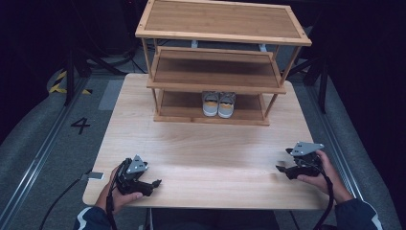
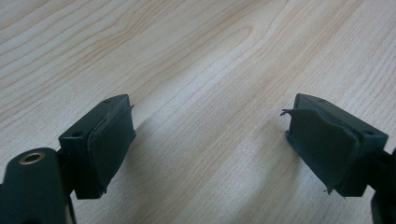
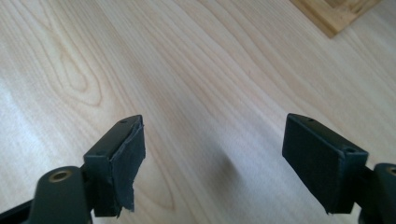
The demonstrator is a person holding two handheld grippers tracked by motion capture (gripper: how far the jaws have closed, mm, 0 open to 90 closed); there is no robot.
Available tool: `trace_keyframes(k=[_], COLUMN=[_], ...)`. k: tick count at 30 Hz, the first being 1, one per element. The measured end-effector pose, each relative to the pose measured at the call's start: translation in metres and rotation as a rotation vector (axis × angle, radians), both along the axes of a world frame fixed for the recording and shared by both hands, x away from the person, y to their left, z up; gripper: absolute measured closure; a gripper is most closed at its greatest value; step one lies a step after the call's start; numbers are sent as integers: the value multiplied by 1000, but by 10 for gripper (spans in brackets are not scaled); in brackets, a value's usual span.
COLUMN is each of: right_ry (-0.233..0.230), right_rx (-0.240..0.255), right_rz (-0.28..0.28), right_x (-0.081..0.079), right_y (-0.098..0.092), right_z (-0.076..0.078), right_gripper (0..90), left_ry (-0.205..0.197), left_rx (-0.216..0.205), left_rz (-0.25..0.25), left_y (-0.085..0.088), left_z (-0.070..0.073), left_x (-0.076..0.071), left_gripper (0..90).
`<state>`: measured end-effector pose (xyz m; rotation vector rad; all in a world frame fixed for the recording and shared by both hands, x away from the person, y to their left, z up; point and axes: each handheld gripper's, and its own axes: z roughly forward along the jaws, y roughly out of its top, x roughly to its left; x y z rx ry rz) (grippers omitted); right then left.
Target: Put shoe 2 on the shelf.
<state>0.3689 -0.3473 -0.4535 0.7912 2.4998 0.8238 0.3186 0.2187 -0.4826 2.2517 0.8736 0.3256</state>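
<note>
A pair of grey and white shoes (image 1: 218, 103) stands side by side on the bottom shelf of a three-tier bamboo rack (image 1: 220, 72) at the far side of the wooden table (image 1: 206, 143). My left gripper (image 1: 152, 178) rests near the table's front left corner, held in a hand. Its jaws stand wide apart over bare wood in the left gripper view (image 2: 210, 112), so it is open. My right gripper (image 1: 284, 160) hovers near the front right edge, pointing left. It is open too, with nothing between the jaws (image 3: 215, 123). A corner of the rack (image 3: 334, 14) shows beyond it.
The rack's upper two shelves are bare. Grey floor surrounds the table, with a painted number 4 (image 1: 80, 125) and yellow-black tape (image 1: 58, 82) at the left. Dark stand legs (image 1: 91, 60) rise behind the table on both sides.
</note>
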Motion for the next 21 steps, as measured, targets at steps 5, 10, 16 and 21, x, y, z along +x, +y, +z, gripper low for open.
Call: trace_keyframes(k=[5, 10, 16, 21], right_ry=[8, 43, 51, 43], right_rx=[50, 129, 197, 225], right_rz=[-42, -105, -140, -180], right_x=[-9, -20, -33, -37], right_y=[-16, -36, -50, -55], right_z=[-8, -25, -31, -34], right_gripper=[198, 192, 176, 164], left_ry=[1, 6, 4, 6], left_rx=[-1, -8, -6, -7], left_rz=[1, 1, 1, 2], left_y=[0, 0, 0, -1], left_z=[0, 0, 0, 0], left_x=[0, 0, 1, 1], left_gripper=[148, 147, 147, 147])
